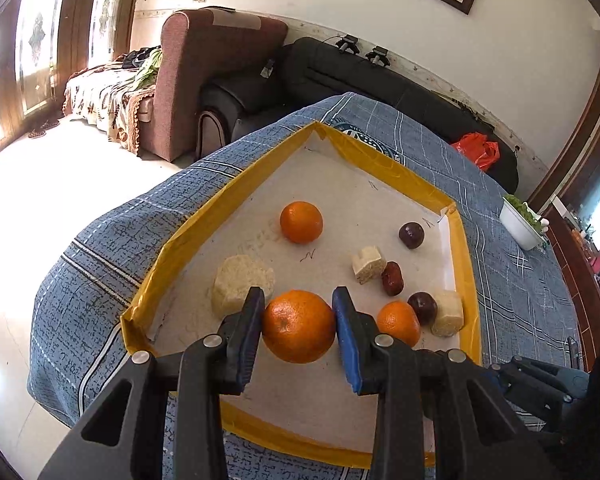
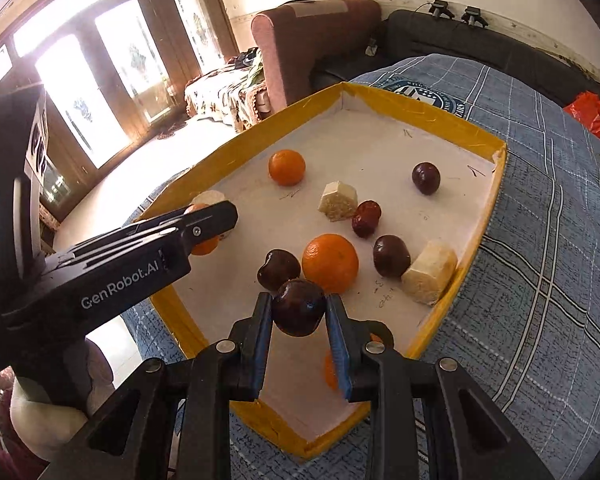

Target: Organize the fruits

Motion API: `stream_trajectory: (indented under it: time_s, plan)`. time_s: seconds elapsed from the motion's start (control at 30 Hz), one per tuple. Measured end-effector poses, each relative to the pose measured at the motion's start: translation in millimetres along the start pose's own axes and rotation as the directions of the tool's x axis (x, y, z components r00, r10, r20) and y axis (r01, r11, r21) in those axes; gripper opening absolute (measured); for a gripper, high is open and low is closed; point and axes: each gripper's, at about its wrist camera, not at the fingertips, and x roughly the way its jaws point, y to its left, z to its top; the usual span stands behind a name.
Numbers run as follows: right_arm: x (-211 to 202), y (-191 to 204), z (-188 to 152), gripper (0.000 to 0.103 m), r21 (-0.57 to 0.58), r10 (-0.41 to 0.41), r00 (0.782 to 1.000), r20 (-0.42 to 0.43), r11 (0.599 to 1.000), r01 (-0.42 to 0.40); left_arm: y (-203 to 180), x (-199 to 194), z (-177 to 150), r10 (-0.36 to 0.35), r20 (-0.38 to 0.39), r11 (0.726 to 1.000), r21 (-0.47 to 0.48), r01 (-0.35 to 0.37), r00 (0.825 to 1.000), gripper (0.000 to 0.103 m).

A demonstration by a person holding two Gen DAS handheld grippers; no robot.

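So far little looks sorted: the left tool (image 1: 299, 322) clamps an orange (image 1: 299, 326) and the right tool (image 2: 299, 312) a dark plum (image 2: 299, 307), both above the yellow-rimmed tray (image 2: 496, 200), where remaining oranges, plums and pale blocks lie mixed.

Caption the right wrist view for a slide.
Right hand-held gripper grips a dark plum above the yellow-rimmed tray.

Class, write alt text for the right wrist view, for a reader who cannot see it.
The right claw grips a dark plum above a yellow-rimmed tray of oranges, plums and pale blocks on a blue cloth. The left claw reaches in from the left, holding an orange.
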Motion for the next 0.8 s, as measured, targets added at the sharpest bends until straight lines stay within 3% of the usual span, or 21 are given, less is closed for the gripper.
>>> stream_trajectory:
  time_s: [0.1, 0.17, 0.23, 0.27, 0.33, 0.37, 0.8]
  plan:
    - [7.2, 1.0, -0.2, 0.031, -0.010, -0.016, 1.000, -0.007, 1.000, 0.016, -1.3, 1.2, -0.7, 0.001, -0.004, 1.000, 0.002, -0.001, 1.000, 0.035]
    - [10.4, -0.3, 0.7, 0.031, -0.010, -0.026, 1.000, -0.006, 1.000, 0.026, -2.2, 0.4, -0.2, -0.006, -0.001, 1.000, 0.001, 0.006, 1.000, 0.045]
    - [11.9, -2.0, 1.3, 0.034, 0.001, -0.025, 1.000, -0.006, 1.000, 0.025, -3.3, -2.7, 0.4, 0.007, 0.010, 1.000, -0.003, -0.007, 1.000, 0.068]
    - [11.4, -4.4, 1.8, 0.037, 0.012, -0.018, 1.000, -0.004, 1.000, 0.018, -3.4, -5.3, 0.9, 0.015, 0.020, 1.000, -0.005, -0.015, 1.000, 0.070]
    - [6.2, -7.1, 2.6, 0.057, 0.029, -0.014, 1.000, 0.015, 0.999, 0.014, -3.7, -9.0, 2.6, 0.016, 0.029, 1.000, -0.010, -0.016, 0.999, 0.071]
    - [2.7, -8.3, 3.0, 0.059, 0.033, -0.016, 0.999, 0.028, 0.999, 0.015, -3.4, -10.5, 3.1, 0.018, 0.030, 1.000, -0.014, -0.018, 0.999, 0.072]
    - [-40.5, -34.3, -14.0, 0.067, 0.143, -0.054, 0.992, 0.113, 0.989, 0.038, -38.4, -33.3, -2.5, 0.098, 0.077, 0.993, 0.065, -0.103, 0.992, 0.081]
